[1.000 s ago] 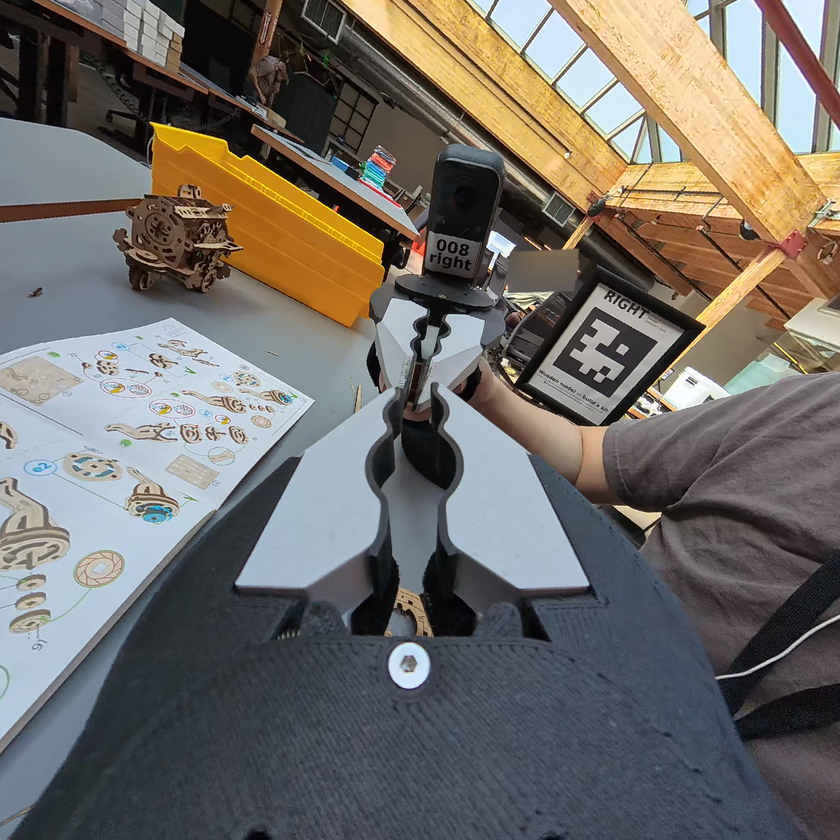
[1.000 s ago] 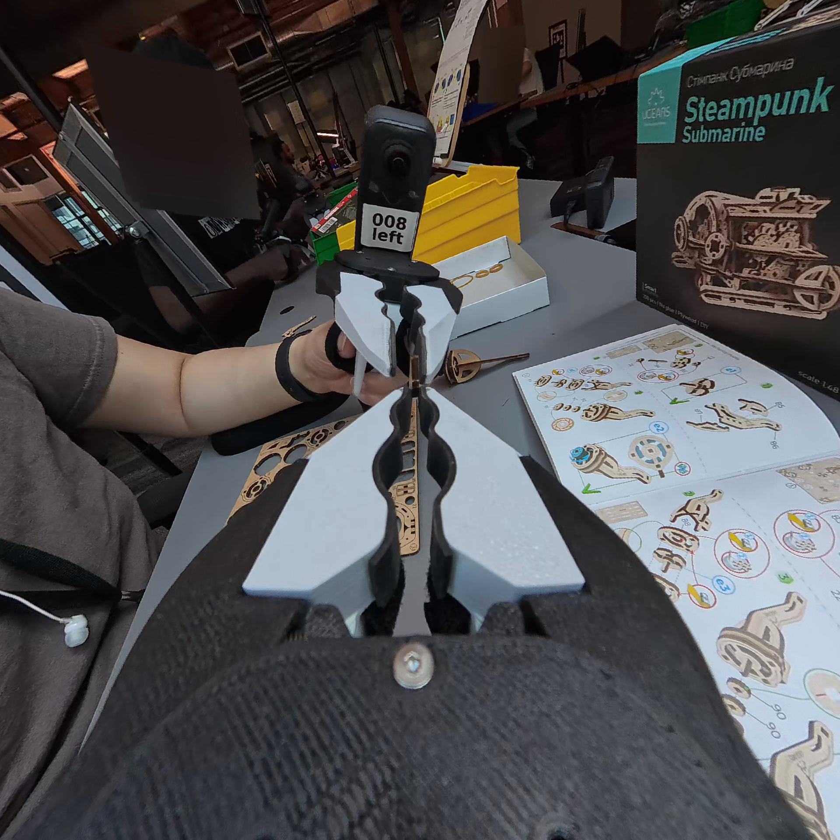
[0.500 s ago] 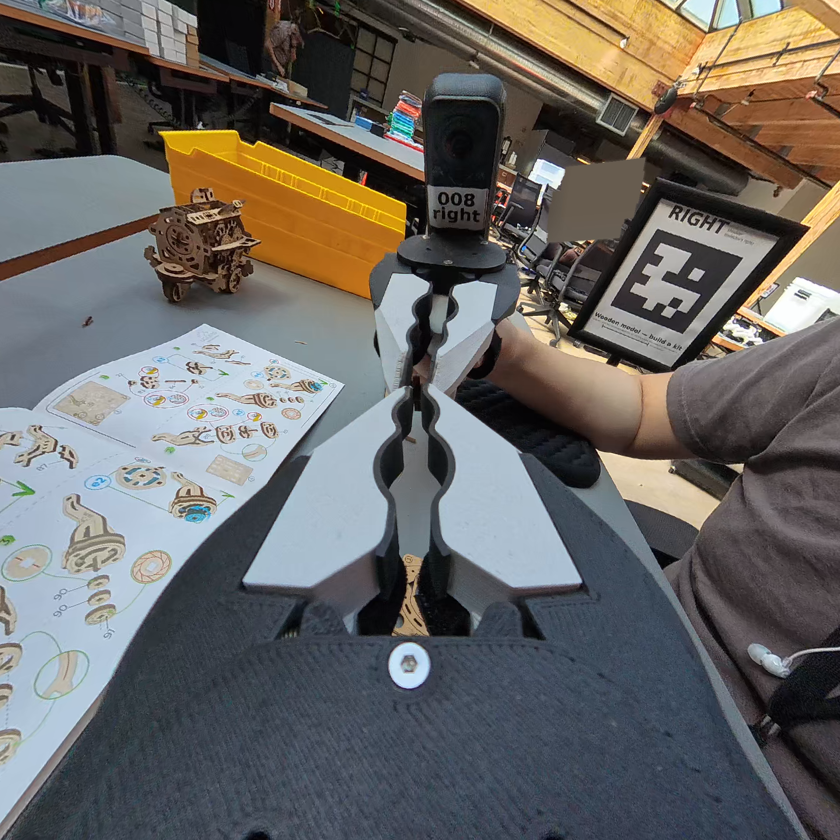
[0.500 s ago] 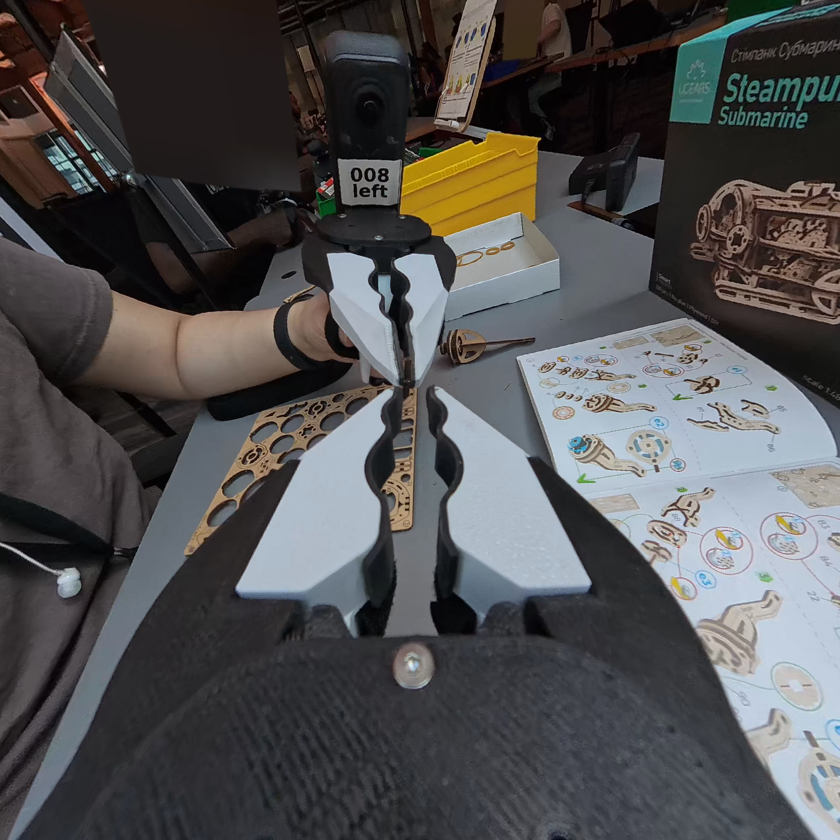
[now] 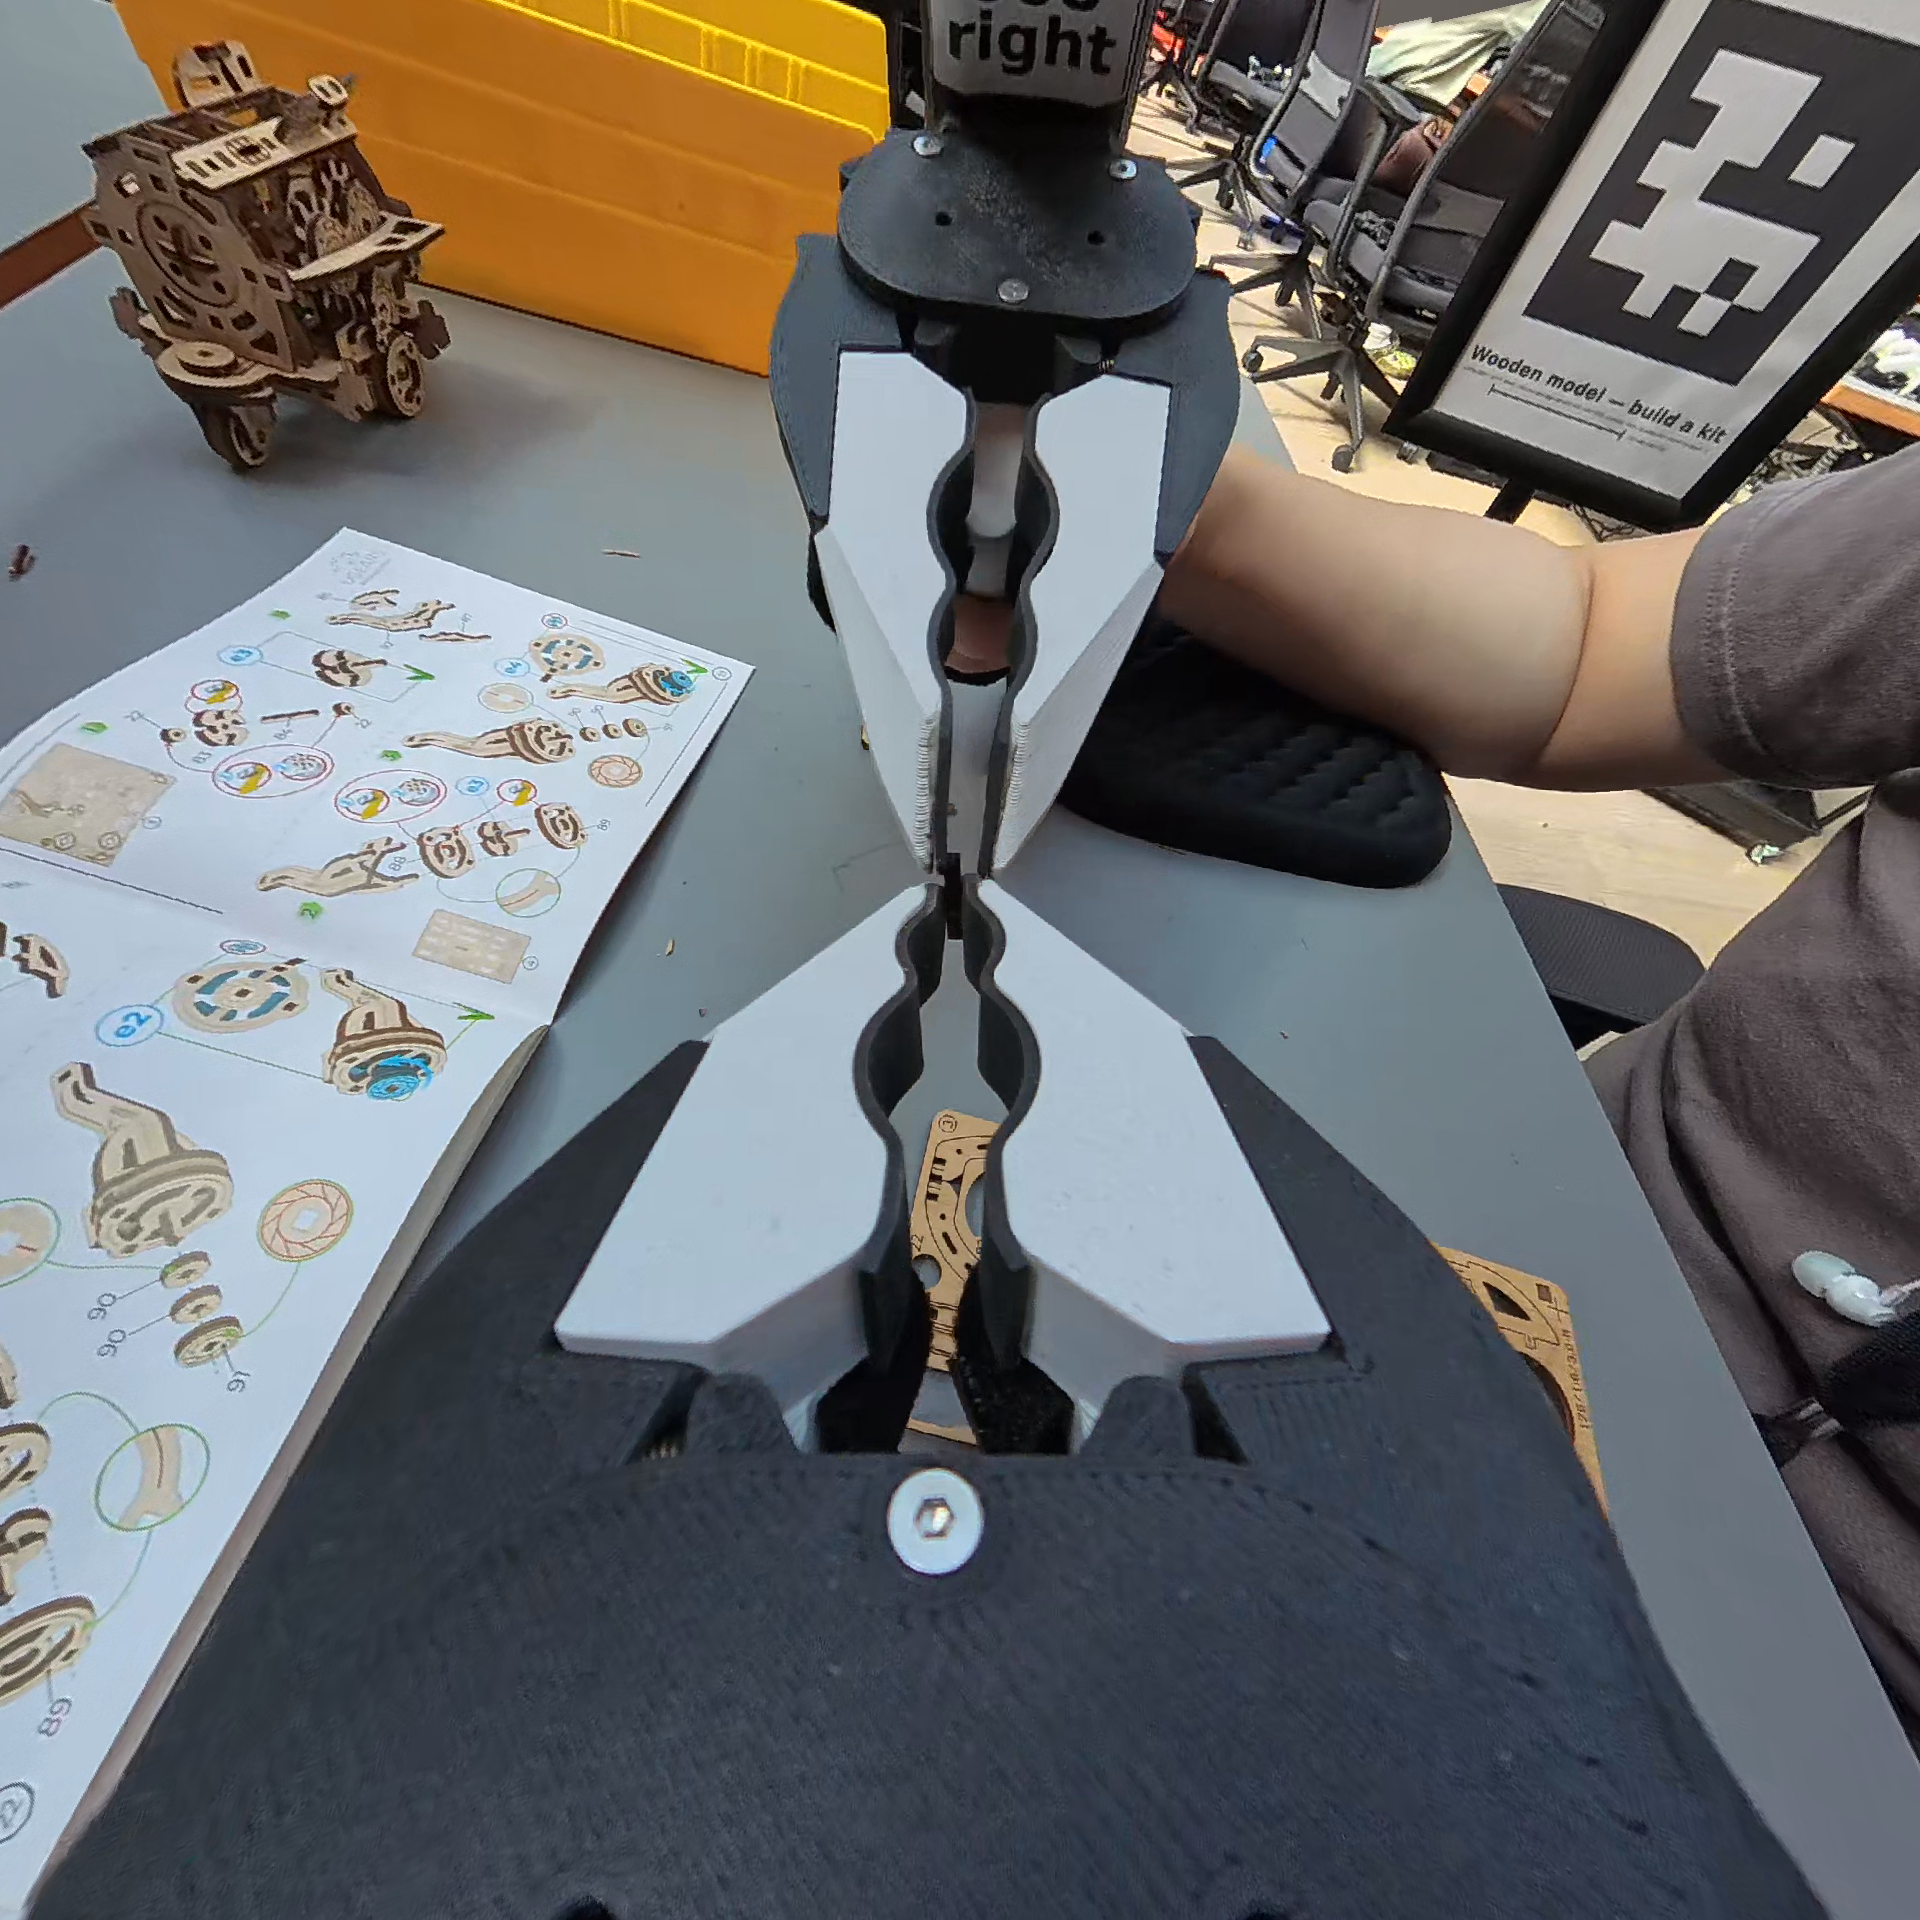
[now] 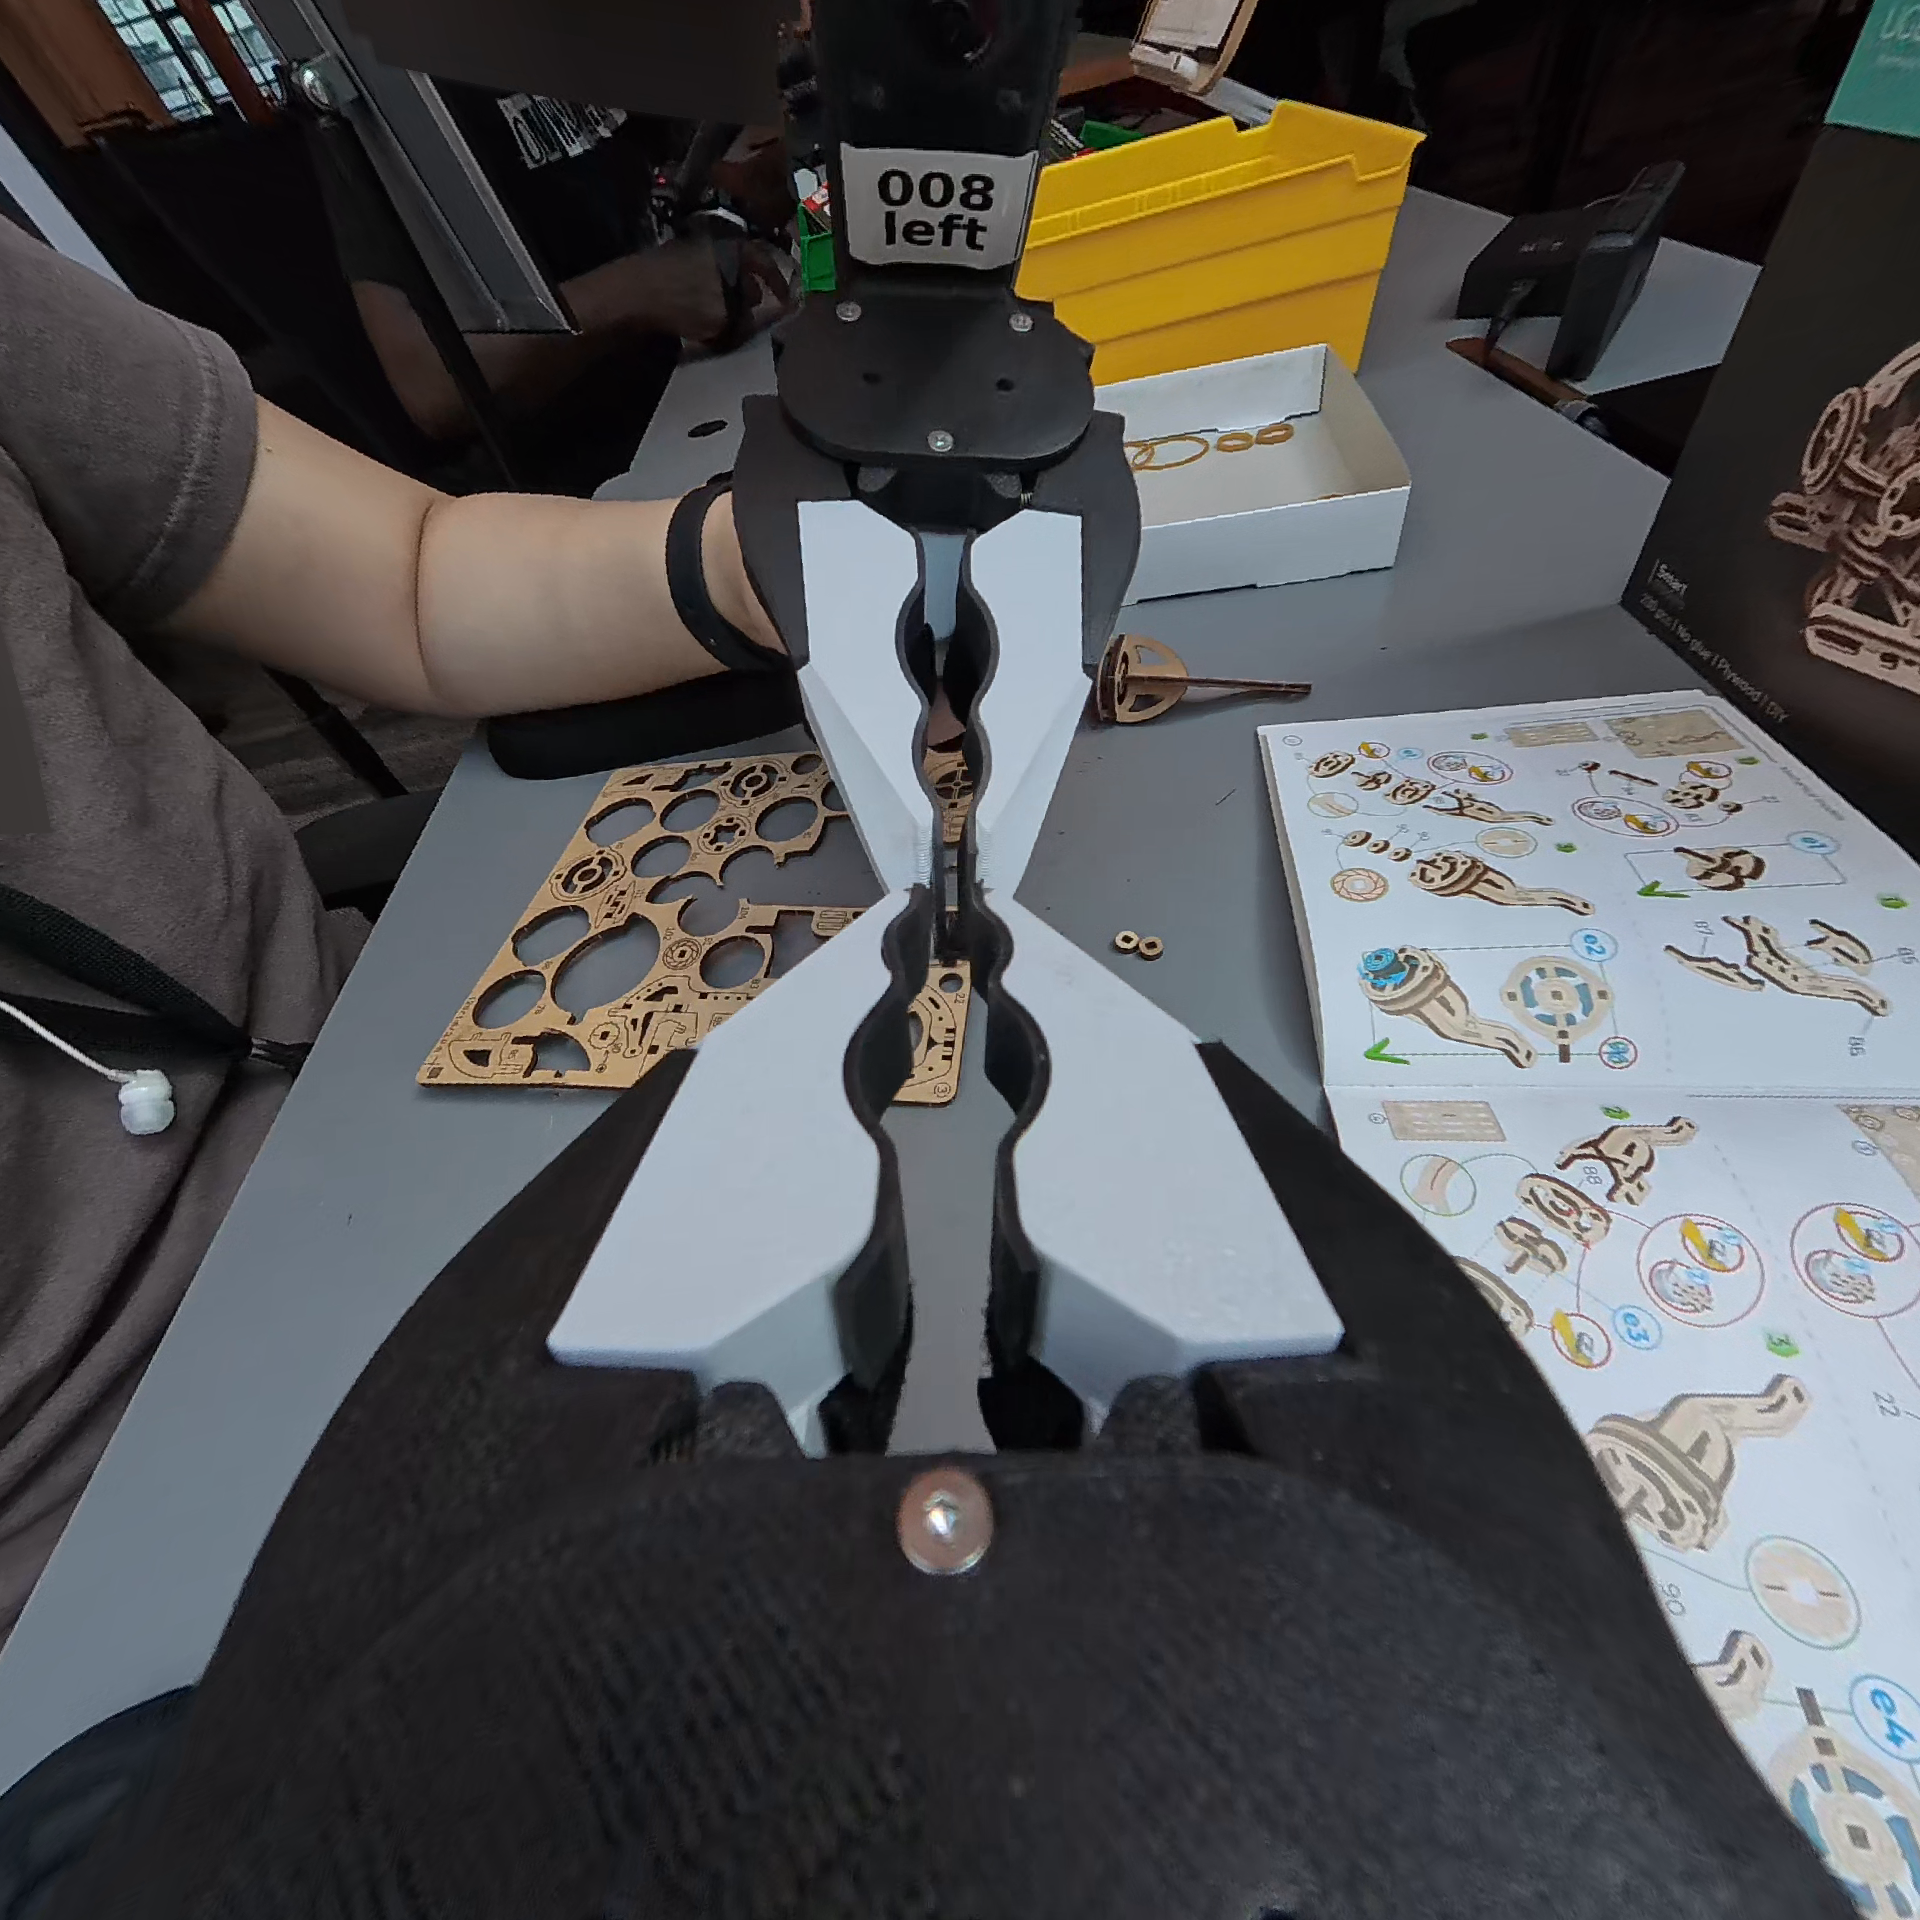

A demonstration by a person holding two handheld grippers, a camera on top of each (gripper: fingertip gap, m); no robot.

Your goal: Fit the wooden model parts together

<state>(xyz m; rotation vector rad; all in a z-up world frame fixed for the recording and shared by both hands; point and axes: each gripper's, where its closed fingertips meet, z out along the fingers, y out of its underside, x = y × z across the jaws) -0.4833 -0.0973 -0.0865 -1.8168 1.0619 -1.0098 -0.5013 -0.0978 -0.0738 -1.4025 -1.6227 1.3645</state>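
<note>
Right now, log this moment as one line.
left tongs: shut on thin wooden part | right tongs: slightly open around it | tip to tip above grey table

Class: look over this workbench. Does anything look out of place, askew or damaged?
Nothing looks damaged. Small oddities only: two tiny wooden rings lie loose on the grey table, apart from the punched-out sheet, and wood crumbs dot the table near the instruction booklet.

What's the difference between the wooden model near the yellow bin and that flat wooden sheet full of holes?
The model is an assembled three-dimensional piece standing upright on little wheels; the sheet lies flat on the table. The model is dark, dense with gears and layered parts; the sheet is lighter tan and mostly empty cut-outs where parts have been removed. Both appear to be laser-cut plywood, resting on the same grey table.
</note>
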